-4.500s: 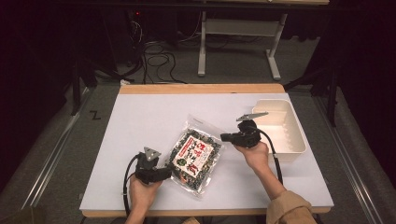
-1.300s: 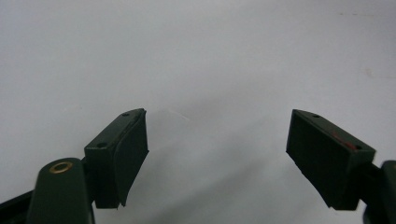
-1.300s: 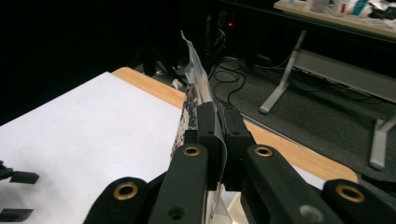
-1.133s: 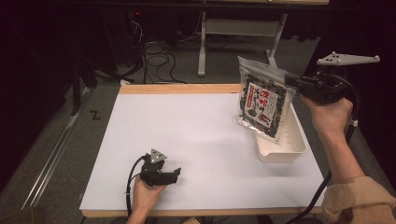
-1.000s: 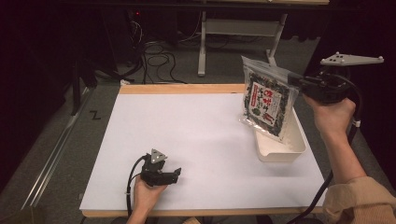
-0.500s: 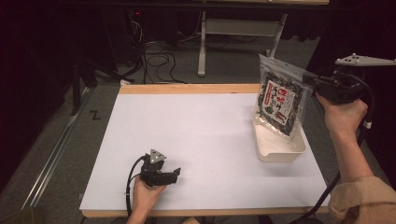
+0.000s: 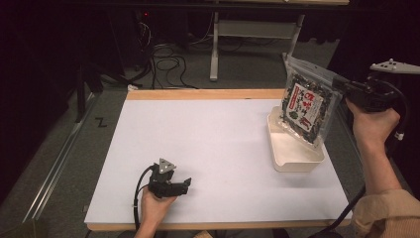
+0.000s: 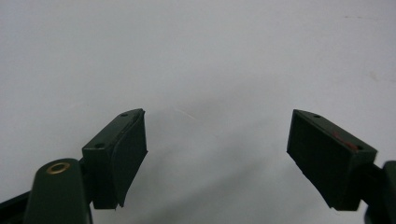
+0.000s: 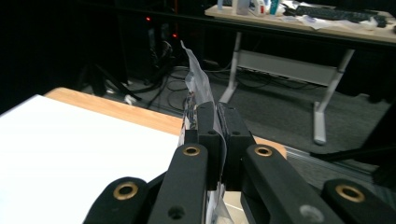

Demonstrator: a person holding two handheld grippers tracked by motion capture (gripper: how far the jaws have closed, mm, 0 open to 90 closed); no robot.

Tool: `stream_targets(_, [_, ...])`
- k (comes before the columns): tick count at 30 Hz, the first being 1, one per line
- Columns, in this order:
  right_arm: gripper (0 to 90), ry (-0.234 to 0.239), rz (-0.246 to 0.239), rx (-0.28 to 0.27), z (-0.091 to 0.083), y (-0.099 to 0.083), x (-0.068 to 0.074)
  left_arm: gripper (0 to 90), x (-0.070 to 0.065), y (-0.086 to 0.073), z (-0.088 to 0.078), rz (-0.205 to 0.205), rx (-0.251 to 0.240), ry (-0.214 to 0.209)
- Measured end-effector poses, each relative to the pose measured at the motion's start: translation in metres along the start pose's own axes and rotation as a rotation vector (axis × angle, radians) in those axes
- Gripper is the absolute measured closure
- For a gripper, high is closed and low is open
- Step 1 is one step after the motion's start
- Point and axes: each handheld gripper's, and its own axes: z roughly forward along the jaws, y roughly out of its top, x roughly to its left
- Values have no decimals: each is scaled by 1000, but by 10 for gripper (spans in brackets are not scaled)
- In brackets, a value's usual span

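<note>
I am working in what looks like a lab or recording room with office furniture, dark all around. My counter is a plain white sheet on a wooden-edged board, set on grey carpet with a floor rail alongside. Beyond it, cables tangle under a white-legged desk, whose top carries a keyboard and bottles.
</note>
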Motion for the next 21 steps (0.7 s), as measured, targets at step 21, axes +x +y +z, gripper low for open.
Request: stream_targets(21, [895, 4, -38, 56, 28, -38, -2, 204, 1, -1, -3, -12, -7, -1])
